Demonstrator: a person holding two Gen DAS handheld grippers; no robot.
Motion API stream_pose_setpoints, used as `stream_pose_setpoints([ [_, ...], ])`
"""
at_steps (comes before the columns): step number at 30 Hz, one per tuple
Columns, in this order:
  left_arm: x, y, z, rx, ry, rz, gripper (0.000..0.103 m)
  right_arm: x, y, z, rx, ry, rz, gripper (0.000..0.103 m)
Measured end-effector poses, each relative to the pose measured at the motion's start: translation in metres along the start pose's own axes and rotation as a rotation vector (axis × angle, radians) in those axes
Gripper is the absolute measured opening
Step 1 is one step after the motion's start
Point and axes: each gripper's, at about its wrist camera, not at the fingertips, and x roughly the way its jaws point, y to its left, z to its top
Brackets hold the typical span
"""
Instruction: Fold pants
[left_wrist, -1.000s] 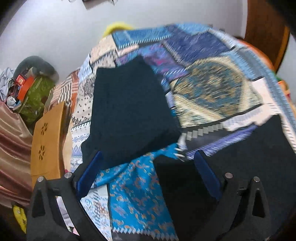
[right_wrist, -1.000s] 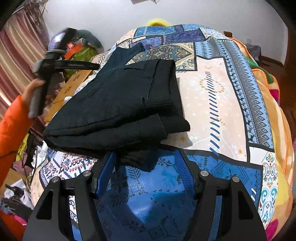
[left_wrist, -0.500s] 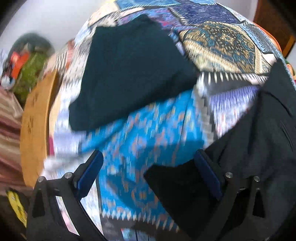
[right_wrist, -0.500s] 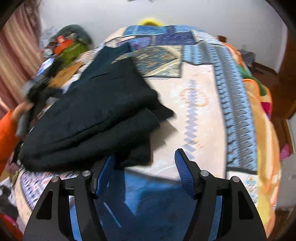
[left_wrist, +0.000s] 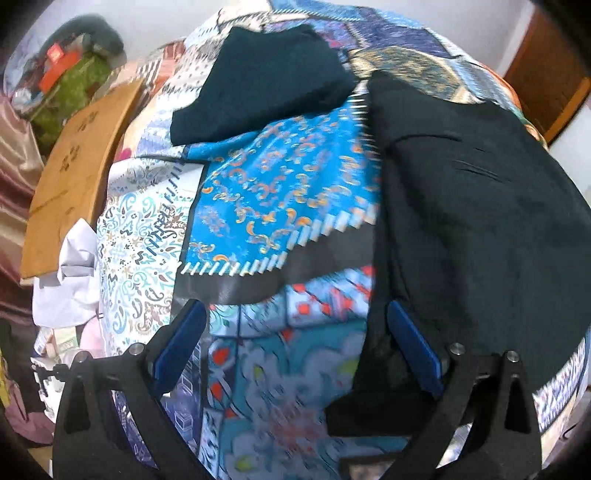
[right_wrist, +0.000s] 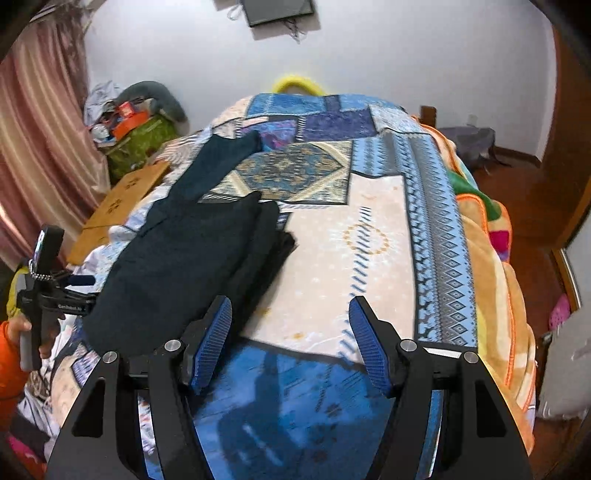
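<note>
Patchwork bedspread (right_wrist: 373, 236) fills both views; dark pants (right_wrist: 192, 258) lie folded left of centre, 1 leg trailing toward the upper left. That loose leg could drag the stack apart if snagged. Left gripper (left_wrist: 291, 339) and right gripper (right_wrist: 290, 339) both gape, holding nothing.
</note>
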Motion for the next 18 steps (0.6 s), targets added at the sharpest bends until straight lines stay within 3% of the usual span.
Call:
stream_pose_setpoints([
  [6, -0.037, -0.029, 0.004, 0.127, -0.128, 0.073, 0.099, 0.004, 0.014, 0.005, -0.042, -0.005, 0.021, 0.062],
  [10, -0.051, -0.022, 0.037, 0.085, -0.193, 0.024, 0.099, 0.013, 0.02, 0.021, -0.067, -0.015, 0.056, 0.062],
  [16, -0.039, -0.026, 0.088, 0.094, -0.214, -0.099, 0.098, 0.05, 0.02, 0.055, -0.094, 0.012, 0.082, 0.062],
  [18, -0.028, -0.03, 0.101, 0.101, -0.198, -0.146, 0.083, 0.067, 0.018, 0.065, -0.091, 0.034, 0.092, 0.062],
])
